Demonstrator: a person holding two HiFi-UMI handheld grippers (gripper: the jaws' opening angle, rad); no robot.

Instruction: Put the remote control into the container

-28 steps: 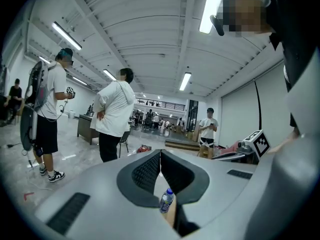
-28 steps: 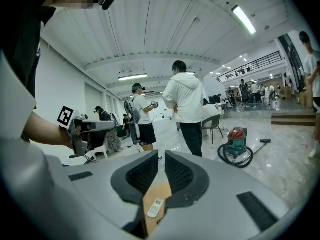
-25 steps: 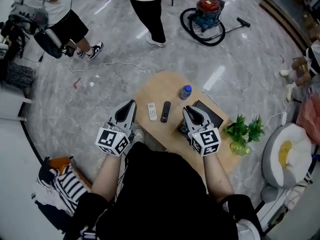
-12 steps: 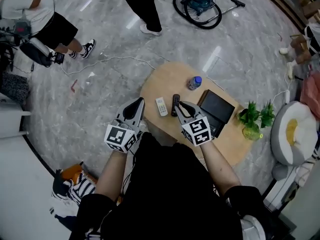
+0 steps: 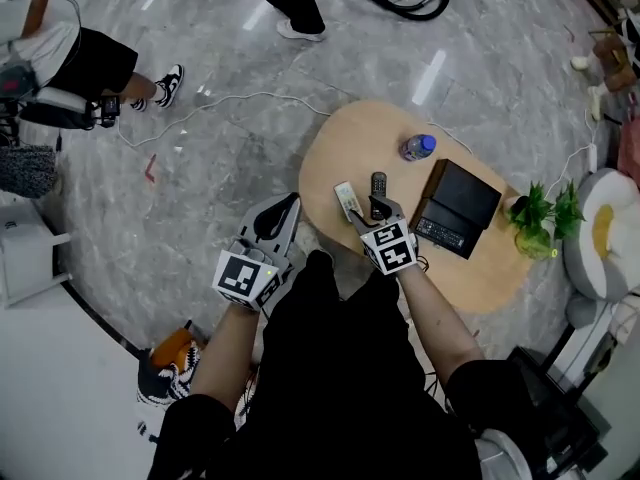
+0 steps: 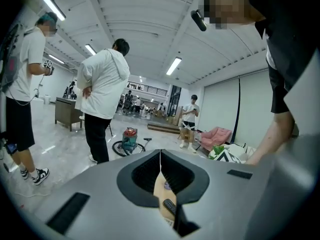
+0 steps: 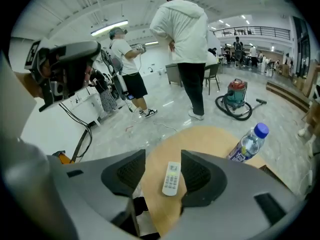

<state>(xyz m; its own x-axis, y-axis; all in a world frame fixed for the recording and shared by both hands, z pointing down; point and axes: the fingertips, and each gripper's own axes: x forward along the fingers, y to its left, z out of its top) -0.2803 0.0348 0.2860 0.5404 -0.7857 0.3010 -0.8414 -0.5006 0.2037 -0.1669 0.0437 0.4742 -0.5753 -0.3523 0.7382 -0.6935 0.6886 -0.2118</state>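
Your right claw [image 7: 162,176] has just been spreading, jaws apart around the untouched white rectangular remote control [image 7: 171,178] on the round wooden counter [image 7: 210,139], left of the black box-shaped container [image 5: 462,206]; your left claw [image 6: 160,159] is pressed together.

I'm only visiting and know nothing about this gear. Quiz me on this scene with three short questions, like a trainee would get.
1. True or false: the left gripper is shut and empty.
2. Which thing shows between the open jaws of the right gripper? A) slim white remote control B) blue-capped water bottle C) green potted plant
3. How many remote controls lie on the round wooden table?

Key: 1 true. 2 A; these jaws have just been opening, with the remote between them and not gripped. 3 two: the white one and a slim black remote control.
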